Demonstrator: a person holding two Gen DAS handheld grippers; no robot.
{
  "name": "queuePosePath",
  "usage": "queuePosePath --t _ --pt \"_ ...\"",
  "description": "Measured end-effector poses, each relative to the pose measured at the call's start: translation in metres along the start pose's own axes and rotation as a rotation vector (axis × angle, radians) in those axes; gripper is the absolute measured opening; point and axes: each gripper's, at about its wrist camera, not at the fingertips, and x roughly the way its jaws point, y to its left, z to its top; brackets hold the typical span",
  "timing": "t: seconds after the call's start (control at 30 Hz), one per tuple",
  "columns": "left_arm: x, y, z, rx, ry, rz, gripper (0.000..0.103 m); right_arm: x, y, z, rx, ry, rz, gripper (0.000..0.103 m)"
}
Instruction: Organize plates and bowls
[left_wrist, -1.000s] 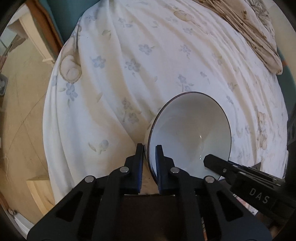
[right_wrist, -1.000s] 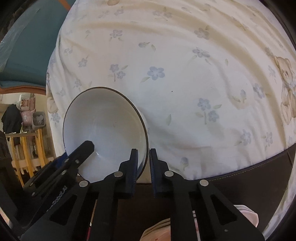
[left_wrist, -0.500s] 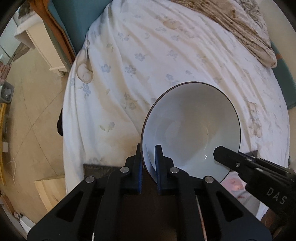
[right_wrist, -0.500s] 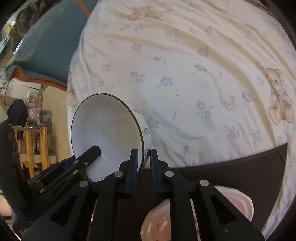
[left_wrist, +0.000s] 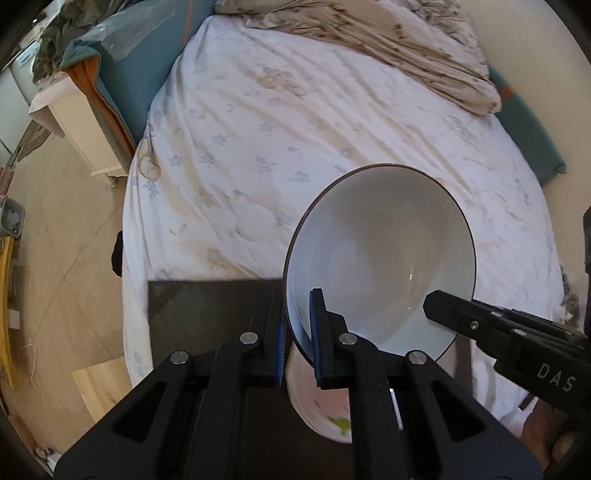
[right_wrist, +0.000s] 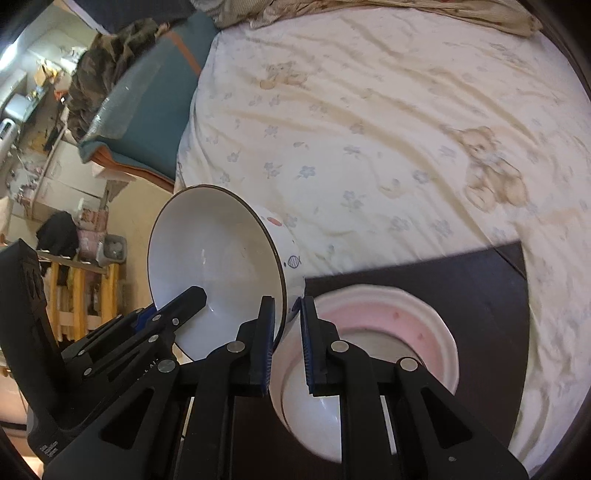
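A white bowl (left_wrist: 380, 254) with a dark rim is held in the air by both grippers, tilted. My left gripper (left_wrist: 298, 334) is shut on its near-left rim. My right gripper (right_wrist: 287, 339) is shut on its right rim; the bowl also shows in the right wrist view (right_wrist: 214, 266). The right gripper's fingers (left_wrist: 480, 325) reach in from the right in the left wrist view. Below the bowl a pink-and-white plate (right_wrist: 424, 325) with a smaller white bowl (right_wrist: 314, 417) on it stands on a dark table (right_wrist: 480, 295).
A bed with a floral, teddy-bear sheet (left_wrist: 295, 110) lies beyond the table. A crumpled beige blanket (left_wrist: 388, 40) lies at its far end. A teal mattress (right_wrist: 147, 110) and cluttered floor (left_wrist: 55, 240) are to the left.
Both grippers have lifted the bowl up and back from the bed. The dark table and the pink plate with a bowl have come into view below.
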Motion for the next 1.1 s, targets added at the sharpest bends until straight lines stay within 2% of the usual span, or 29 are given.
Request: queuePosePath --t 0.27,0.47,0.7,1.1 --pt "-0.024 -0.029 -0.039 0.036 -0.018 -0.032 0.009 -0.042 -0.026 -0.054 0.012 -0.025 0.028 0.016" --pt "-0.015 -0.044 -0.054 0.055 0.005 -0.036 0.009 -0.049 -0.042 -0.077 0.021 -0.019 0.024 0.016" --pt "0.009 -0.055 -0.060 0.083 0.052 -0.021 0.009 -0.033 -0.071 -0.091 0.094 0.028 0.046 0.017" --pt "0.025 -0.057 -0.061 0.078 0.087 -0.027 0.009 -0.017 -0.088 -0.091 0.159 0.107 0.095 0.022"
